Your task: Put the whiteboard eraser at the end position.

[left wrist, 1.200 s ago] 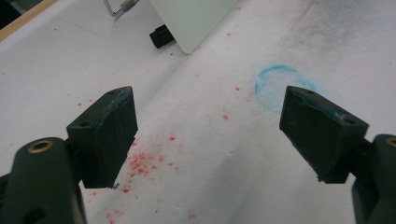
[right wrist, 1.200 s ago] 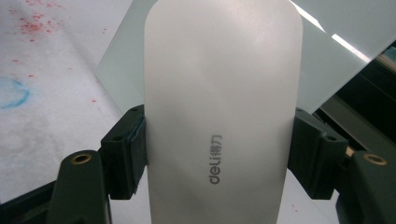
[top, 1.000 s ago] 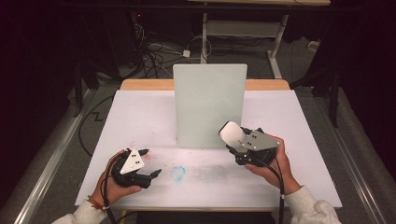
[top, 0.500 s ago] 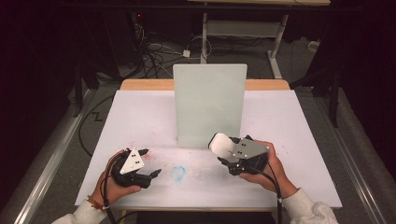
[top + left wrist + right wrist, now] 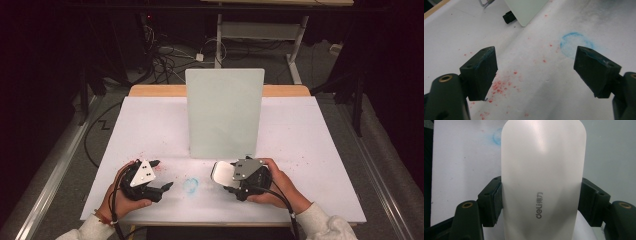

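Note:
My right gripper (image 5: 231, 176) is shut on a white rounded eraser (image 5: 220, 173) at the table's near middle, just in front of the upright pale green board (image 5: 225, 112). In the right gripper view the eraser (image 5: 542, 170), marked "deli", sits clamped between both pads of that gripper (image 5: 542, 198). A smudged blue ring (image 5: 190, 185) lies on the white sheet just left of the eraser. Left of the ring rests my left gripper (image 5: 162, 174), open and holding nothing. In the left gripper view the jaws of this gripper (image 5: 536, 67) stand wide apart, the blue ring (image 5: 577, 44) near the right one.
Red specks (image 5: 499, 86) dot the white sheet (image 5: 310, 140) near the left gripper and at the right. The board's black foot (image 5: 508, 17) stands on the sheet. Cables and a metal frame (image 5: 260, 30) lie on the dark floor beyond the table.
My right gripper has carried the eraser left and nearer to the person, down from in front of the board toward the blue ring. The left gripper has stayed put.

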Available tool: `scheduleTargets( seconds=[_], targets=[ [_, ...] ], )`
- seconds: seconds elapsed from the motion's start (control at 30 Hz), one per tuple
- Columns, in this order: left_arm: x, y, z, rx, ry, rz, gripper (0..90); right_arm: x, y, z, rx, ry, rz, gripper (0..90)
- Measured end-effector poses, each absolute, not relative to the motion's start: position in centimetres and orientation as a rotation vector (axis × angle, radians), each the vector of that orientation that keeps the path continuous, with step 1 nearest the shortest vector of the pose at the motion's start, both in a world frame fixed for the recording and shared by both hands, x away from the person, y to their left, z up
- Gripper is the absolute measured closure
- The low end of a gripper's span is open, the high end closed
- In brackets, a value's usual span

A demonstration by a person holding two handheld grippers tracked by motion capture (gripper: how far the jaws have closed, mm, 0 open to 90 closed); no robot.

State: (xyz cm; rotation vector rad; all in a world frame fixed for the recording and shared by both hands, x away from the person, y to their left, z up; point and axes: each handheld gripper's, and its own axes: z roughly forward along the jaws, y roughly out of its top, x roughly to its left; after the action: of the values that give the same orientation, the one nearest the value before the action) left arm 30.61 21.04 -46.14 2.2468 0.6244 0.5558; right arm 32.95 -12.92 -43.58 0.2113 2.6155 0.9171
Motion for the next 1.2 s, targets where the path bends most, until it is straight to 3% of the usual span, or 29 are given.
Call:
scheduleTargets(
  seconds=[0.77, 1.2],
  targets=[
    [30.6, 20.9, -46.2, 2.253, 0.615, 0.552, 18.3, 32.7, -9.8, -46.0, 0.142, 2.662, 0.904, 30.1],
    [30.6, 21.0, -46.2, 2.252, 0.617, 0.552, 18.3, 33.2, -11.1, -44.4, 0.241, 2.547, 1.053, 31.0]
  ],
)
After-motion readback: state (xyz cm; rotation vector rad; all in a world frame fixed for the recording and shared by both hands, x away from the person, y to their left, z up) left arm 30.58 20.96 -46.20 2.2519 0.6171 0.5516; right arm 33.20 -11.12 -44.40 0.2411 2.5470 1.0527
